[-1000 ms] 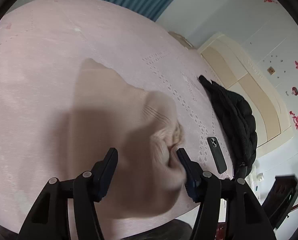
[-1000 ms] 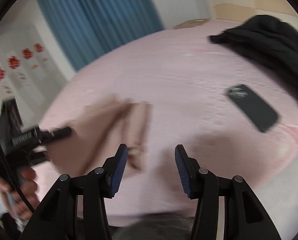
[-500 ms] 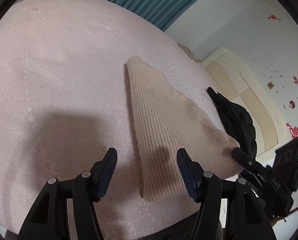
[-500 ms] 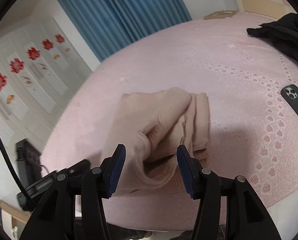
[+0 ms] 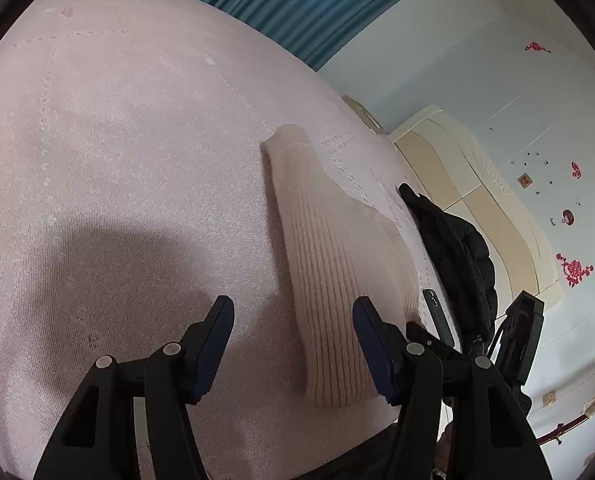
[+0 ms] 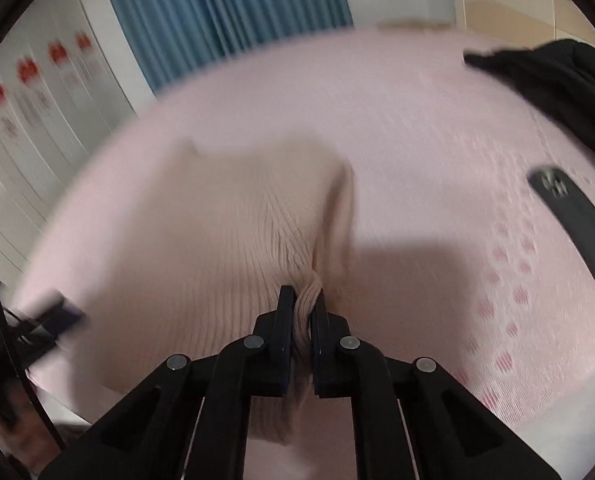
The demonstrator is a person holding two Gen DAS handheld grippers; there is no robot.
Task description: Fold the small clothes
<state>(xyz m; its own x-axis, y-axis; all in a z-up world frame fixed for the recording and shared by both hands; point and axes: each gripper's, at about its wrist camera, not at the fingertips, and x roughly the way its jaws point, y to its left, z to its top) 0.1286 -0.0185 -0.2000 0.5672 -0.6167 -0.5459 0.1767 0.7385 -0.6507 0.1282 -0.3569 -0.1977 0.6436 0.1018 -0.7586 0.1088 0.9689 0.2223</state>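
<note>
A beige ribbed knit sweater [image 5: 329, 260] lies on the pink bedspread [image 5: 117, 140]. My left gripper [image 5: 293, 316] is open just over the sweater's near left edge. That edge sits between the fingers, closer to the right one, and the pads do not press it. In the right wrist view the sweater [image 6: 233, 232] spreads out ahead and to the left. My right gripper [image 6: 303, 300] is shut on a bunched fold of its near edge, with knit squeezed between the pads.
A black padded jacket [image 5: 457, 248] lies on the right side of the bed, with a dark phone [image 6: 569, 216] on the bedspread beside it. Blue curtains hang behind the bed. A cream wardrobe stands at the right.
The right gripper came down onto the sweater's near edge and closed on a fold of it. The left gripper shifted to the sweater's left edge and then held still, still open.
</note>
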